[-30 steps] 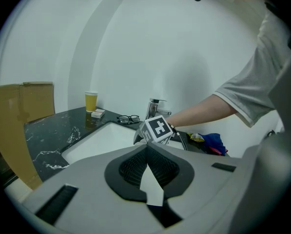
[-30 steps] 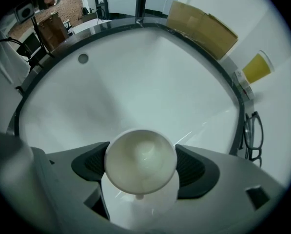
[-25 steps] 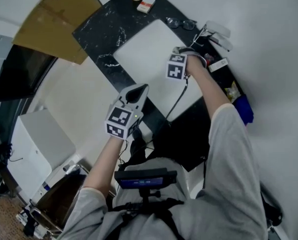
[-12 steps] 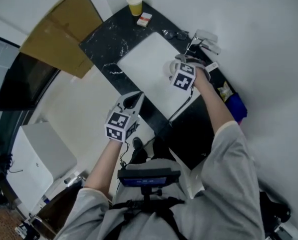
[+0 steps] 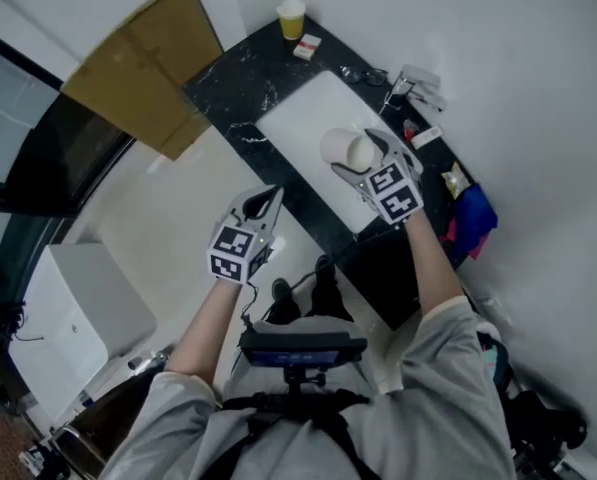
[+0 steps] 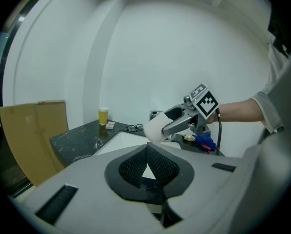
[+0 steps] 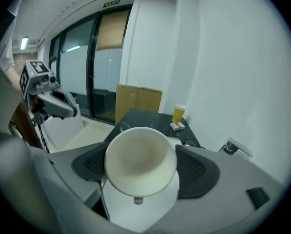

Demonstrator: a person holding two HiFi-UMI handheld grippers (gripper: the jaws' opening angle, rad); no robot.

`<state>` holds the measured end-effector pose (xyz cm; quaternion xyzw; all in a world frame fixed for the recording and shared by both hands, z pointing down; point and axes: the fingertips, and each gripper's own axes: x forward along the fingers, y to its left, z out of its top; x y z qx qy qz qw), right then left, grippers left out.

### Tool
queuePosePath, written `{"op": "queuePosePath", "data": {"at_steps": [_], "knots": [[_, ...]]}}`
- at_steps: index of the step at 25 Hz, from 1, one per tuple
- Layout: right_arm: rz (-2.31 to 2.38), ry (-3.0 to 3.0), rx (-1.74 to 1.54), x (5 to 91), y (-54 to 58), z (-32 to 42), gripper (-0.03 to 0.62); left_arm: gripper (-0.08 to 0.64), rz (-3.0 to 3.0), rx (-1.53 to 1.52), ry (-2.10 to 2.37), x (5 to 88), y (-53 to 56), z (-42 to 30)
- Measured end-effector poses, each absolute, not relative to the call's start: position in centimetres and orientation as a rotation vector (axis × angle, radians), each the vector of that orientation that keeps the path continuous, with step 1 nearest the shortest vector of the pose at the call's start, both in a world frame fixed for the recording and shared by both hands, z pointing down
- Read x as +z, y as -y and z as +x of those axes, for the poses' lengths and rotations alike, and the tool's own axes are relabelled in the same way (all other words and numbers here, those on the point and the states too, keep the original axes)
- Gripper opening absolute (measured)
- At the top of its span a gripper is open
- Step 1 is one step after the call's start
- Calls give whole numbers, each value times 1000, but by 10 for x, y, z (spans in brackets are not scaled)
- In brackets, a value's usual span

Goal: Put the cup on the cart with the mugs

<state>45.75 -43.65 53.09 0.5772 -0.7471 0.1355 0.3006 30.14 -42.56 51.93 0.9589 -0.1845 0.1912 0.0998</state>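
A white cup [image 5: 342,149] hangs in the air above the white sink basin [image 5: 303,118], mouth turned toward the right gripper's camera. My right gripper [image 5: 356,154] is shut on it, one jaw on each side. In the right gripper view the cup [image 7: 140,160] fills the space between the dark pads [image 7: 196,172]. My left gripper [image 5: 266,200] hovers lower left over the floor, shut, nothing in it. The left gripper view has its pads [image 6: 161,165] meeting, and the cup [image 6: 154,129] held beyond them. No cart with mugs shows.
A black marble counter [image 5: 228,68] holds a yellow paper cup [image 5: 291,15], a small red-and-white box [image 5: 305,48], glasses [image 5: 366,74] and a faucet [image 5: 415,81]. Cardboard [image 5: 148,68] leans at the left. A blue cloth [image 5: 468,218] lies at the right; a white cabinet [image 5: 78,298] stands lower left.
The right gripper has lifted the cup away from the faucet end of the counter, up and toward the person. The left gripper has stayed about where it was, shut.
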Motion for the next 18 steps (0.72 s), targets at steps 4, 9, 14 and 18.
{"op": "queuePosePath", "data": {"at_steps": [4, 9, 14, 18], "knots": [[1680, 2087, 409, 506, 418, 429, 431, 2, 2841, 545, 599, 513, 421, 272], [1756, 2144, 407, 485, 396, 394, 431, 2, 2838, 510, 671, 504, 414, 231], [1787, 2185, 364, 465, 384, 360, 430, 2, 2819, 485, 757, 498, 404, 185], [1738, 2234, 358, 461, 378, 341, 430, 2, 2779, 464, 859, 495, 394, 162]]}}
